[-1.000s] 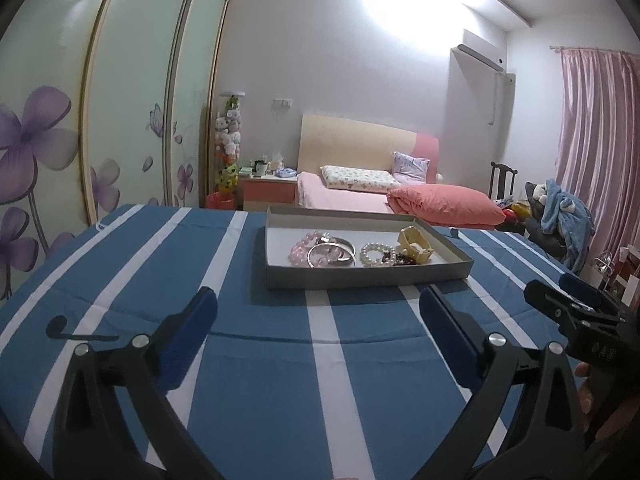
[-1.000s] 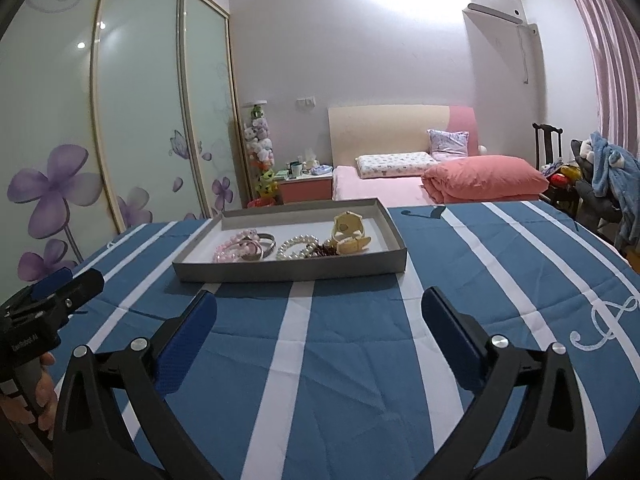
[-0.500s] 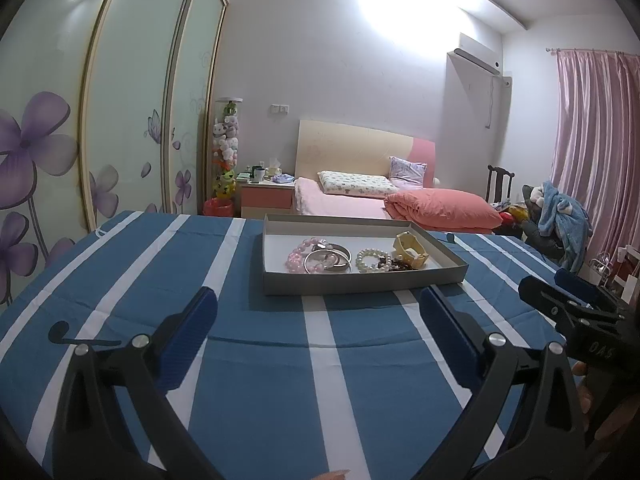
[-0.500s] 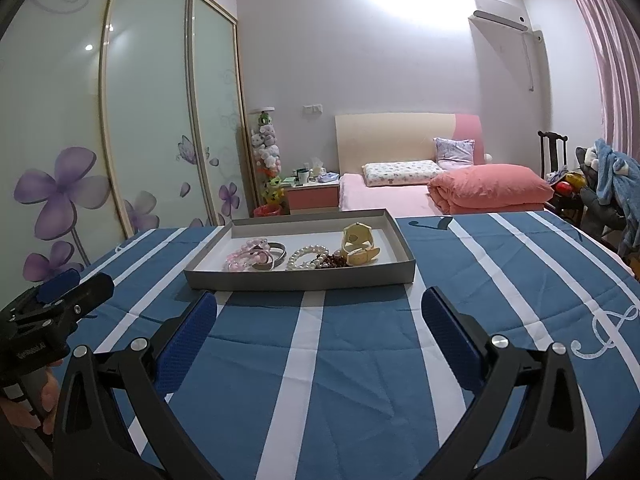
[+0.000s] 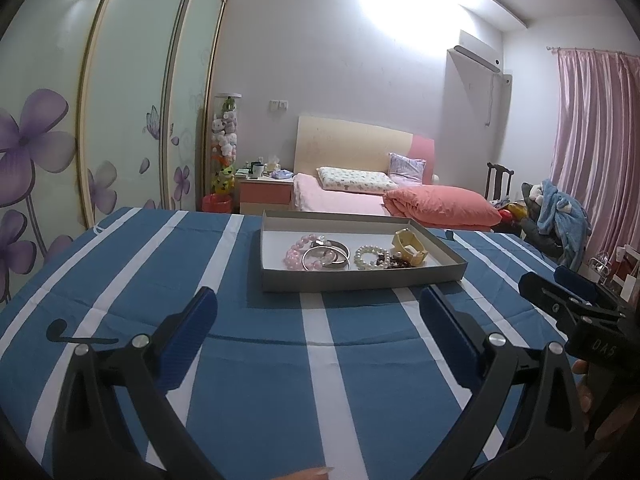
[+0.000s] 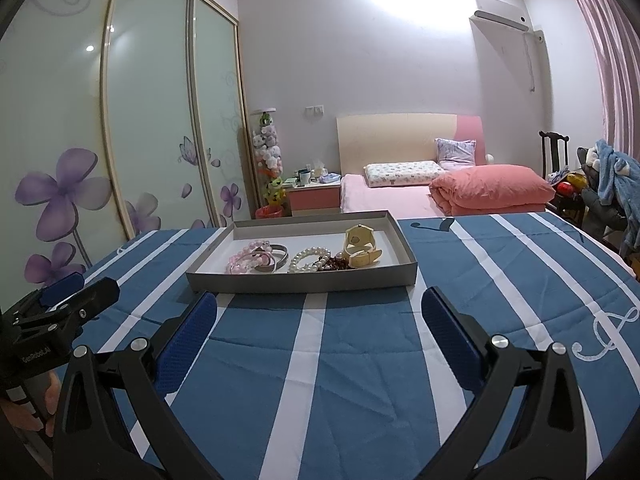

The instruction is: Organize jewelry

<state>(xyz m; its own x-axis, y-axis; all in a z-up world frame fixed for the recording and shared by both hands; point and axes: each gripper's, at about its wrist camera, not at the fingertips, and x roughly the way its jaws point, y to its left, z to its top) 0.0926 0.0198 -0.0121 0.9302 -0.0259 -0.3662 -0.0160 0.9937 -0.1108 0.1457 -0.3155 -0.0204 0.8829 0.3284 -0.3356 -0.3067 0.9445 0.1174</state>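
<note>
The jewelry (image 5: 352,254) all lay in the tray (image 5: 360,280) near the table's (image 5: 240,360) far edge. Both the left gripper (image 5: 318,334) and right gripper (image 6: 320,332) hung before it, jaws released, empty. This fitted sorting either ahead or finished.

1. The left wrist camera sits low over the striped cloth (image 5: 256,360) and looks forward at the tray (image 5: 360,280), a bit left of it.
2. The right wrist camera looks the same way, from a bit right.
3. Both see the tray and the bed (image 6: 392,196).
</note>
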